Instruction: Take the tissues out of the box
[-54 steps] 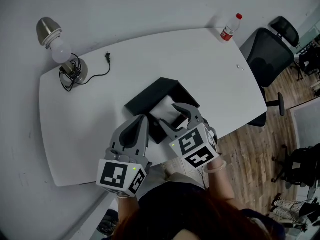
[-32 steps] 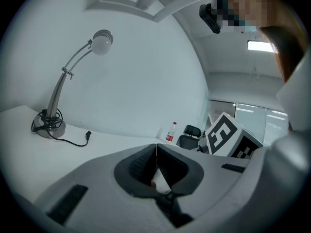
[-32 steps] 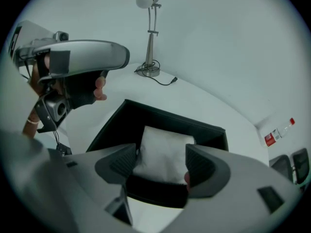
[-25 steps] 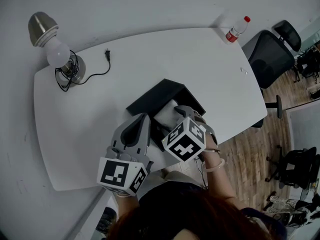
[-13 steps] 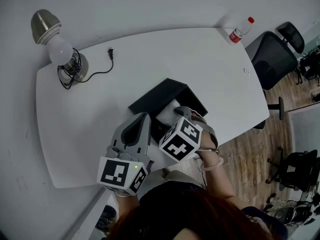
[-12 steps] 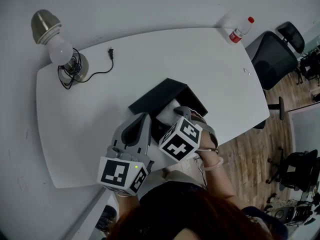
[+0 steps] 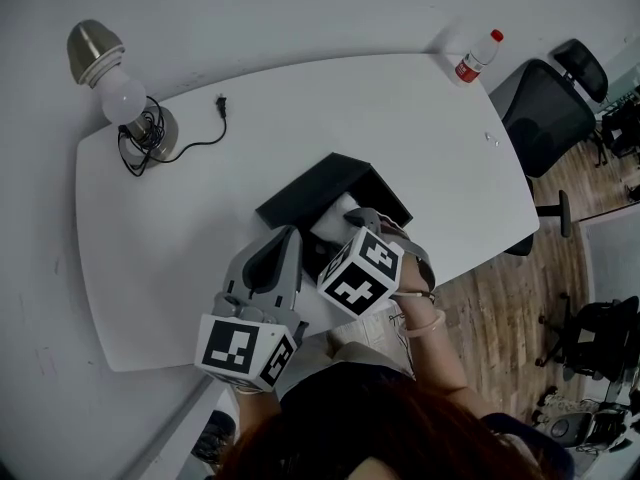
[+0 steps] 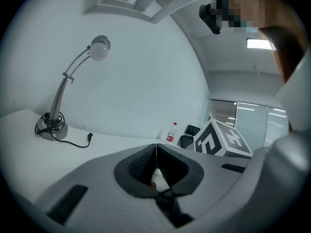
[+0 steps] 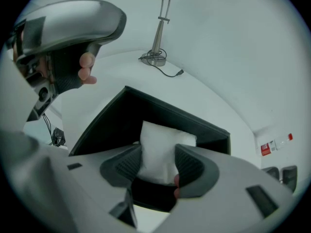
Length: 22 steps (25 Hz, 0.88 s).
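Observation:
A black tissue box (image 7: pixel 305 190) lies open on the white table (image 7: pixel 400 118) near its front edge, with a white wad of tissues (image 7: pixel 335 214) standing up in it. My right gripper (image 7: pixel 356 220) reaches into the box. In the right gripper view its jaws are closing, and both pads touch the sides of the tissues (image 9: pixel 163 147), which rise above the box (image 9: pixel 121 113). My left gripper (image 7: pixel 284 240) hovers just left of the box, shut and empty. Its jaw tips meet in the left gripper view (image 8: pixel 156 148).
A desk lamp (image 7: pixel 120 98) with a coiled cable and a loose plug (image 7: pixel 222 108) stands at the table's back left. A red-capped bottle (image 7: pixel 475 56) sits at the back right corner. Beyond that edge stands a black office chair (image 7: pixel 545 108) on wood floor.
My right gripper has tipped forward and down into the box, and its jaws have narrowed onto the tissues. The left gripper has stayed in place.

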{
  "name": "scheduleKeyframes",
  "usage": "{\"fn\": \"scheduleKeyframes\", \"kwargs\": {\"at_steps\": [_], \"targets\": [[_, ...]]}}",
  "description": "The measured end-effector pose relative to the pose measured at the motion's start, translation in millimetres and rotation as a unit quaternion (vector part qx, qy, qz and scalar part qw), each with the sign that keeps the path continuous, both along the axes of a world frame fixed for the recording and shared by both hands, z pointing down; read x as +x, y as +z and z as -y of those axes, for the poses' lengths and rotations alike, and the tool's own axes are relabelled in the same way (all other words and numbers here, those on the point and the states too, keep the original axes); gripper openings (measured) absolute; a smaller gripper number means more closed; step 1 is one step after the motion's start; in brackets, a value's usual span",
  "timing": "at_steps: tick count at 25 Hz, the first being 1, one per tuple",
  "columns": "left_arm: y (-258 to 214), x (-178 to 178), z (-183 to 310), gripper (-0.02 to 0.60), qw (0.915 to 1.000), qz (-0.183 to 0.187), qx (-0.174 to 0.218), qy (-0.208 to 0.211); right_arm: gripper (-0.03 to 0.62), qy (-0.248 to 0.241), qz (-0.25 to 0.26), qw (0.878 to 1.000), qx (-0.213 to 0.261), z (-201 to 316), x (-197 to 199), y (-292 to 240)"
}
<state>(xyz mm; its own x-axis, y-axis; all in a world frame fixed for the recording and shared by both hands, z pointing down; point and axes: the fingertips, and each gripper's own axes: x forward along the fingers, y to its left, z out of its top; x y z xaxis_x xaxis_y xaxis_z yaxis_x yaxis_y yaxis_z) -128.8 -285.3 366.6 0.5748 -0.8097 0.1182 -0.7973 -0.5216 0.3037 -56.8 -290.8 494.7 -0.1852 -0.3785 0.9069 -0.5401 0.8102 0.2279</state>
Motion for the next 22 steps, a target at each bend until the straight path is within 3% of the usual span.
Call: {"fn": "scheduleKeyframes", "kwargs": {"at_steps": [11, 22], "targets": [[-8.5, -1.1, -20.1, 0.021, 0.9999, 0.004, 0.012, -0.007, 0.221, 0.021, 0.044, 0.998, 0.04, -3.6, 6.4, -22.1], [-26.8, 8.7, -50.0, 0.021, 0.9991, 0.017, 0.036, -0.013, 0.217, 0.028, 0.117, 0.987, 0.104, -14.1, 6.6, -59.4]]}}
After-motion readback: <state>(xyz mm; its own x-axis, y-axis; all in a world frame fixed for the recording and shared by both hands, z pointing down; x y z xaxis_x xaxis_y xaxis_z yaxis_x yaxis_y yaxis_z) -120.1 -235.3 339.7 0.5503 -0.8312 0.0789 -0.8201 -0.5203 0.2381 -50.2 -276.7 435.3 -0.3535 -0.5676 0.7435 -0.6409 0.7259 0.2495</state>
